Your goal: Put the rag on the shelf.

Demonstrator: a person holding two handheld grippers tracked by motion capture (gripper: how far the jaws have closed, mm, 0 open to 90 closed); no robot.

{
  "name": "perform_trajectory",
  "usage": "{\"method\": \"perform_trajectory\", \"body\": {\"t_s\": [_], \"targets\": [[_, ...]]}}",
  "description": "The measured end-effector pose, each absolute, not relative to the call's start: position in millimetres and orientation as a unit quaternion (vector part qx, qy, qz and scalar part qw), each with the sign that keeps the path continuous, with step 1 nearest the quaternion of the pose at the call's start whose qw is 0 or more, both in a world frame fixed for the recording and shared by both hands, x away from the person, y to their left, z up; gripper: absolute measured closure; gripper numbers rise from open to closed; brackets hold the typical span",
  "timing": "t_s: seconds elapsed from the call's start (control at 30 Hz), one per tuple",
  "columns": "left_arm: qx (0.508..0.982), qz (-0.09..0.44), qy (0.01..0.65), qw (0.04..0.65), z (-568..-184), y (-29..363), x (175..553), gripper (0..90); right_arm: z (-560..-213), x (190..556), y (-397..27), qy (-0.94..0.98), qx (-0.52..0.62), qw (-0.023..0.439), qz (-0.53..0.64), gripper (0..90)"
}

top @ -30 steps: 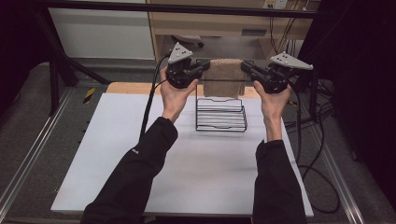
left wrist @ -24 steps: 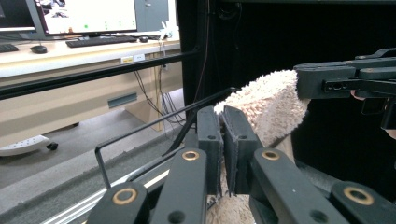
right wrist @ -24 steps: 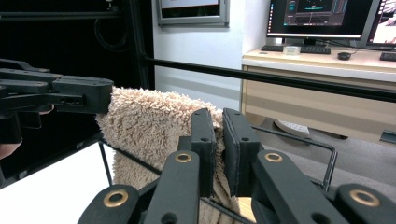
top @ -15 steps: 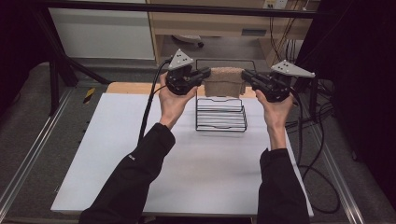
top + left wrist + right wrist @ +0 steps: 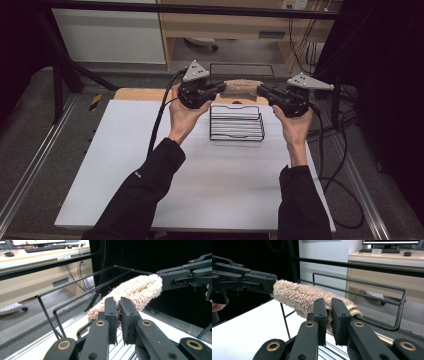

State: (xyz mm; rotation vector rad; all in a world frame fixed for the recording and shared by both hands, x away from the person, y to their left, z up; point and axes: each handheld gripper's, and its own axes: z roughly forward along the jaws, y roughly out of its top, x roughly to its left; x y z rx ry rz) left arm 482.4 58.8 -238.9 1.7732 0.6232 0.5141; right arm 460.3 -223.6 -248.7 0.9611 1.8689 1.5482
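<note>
No brand, label or writing is reading clearly in any view (the small tags on the far desk edge in the gripper views are too blurred to make out).

The towel (image 5: pixel 242 88) is showing as a beige, fluffy terry cloth with a looped pile, bunched into a thick roll and stretched level between the two claws. It is hanging in the air above the far edge of the wire rack (image 5: pixel 236 123), not touching the table (image 5: pixel 125 165). In the left gripper view the towel (image 5: pixel 130 293) is running away toward 1 o'clock, with a faint pinkish tint along the pile; in the right gripper view the towel (image 5: pixel 302 298) is running off toward 10 o'clock.

The left claw (image 5: pixel 218 88) is gripping the towel's left end, jaws nearly together with cloth pinched between them (a thin slit is showing between the pads in its own view (image 5: pixel 119 315)). The right claw (image 5: pixel 262 91) is gripping the other end in the same way (image 5: pixel 329 315).

The wire rack is black, with thin bars, standing upright on the white table at about 12 o'clock from the table's middle, between the two hands. Both sleeves are black.
</note>
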Motion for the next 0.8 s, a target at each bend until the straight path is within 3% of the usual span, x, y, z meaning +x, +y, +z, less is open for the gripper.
{"method": "perform_trajectory", "body": {"t_s": [0.4, 0.6, 0.8], "targets": [[0.761, 0.199, 0.268, 0.556, -236.3, 61.5, 482.5, 78.4, -258.6, 460.3, -223.3, 0.694, 0.358, 0.257, 0.569, 83.1], [0.749, 0.191, 0.274, 0.572, -217.2, 64.8, 483.7, 76.4, -258.9, 460.6, -223.1, 0.697, 0.356, 0.259, 0.566, 83.2], [0.776, 0.153, 0.277, 0.546, -218.1, 55.2, 487.1, 88.8, -259.1, 460.5, -222.9, 0.7, 0.353, 0.26, 0.564, 83.0]]}}
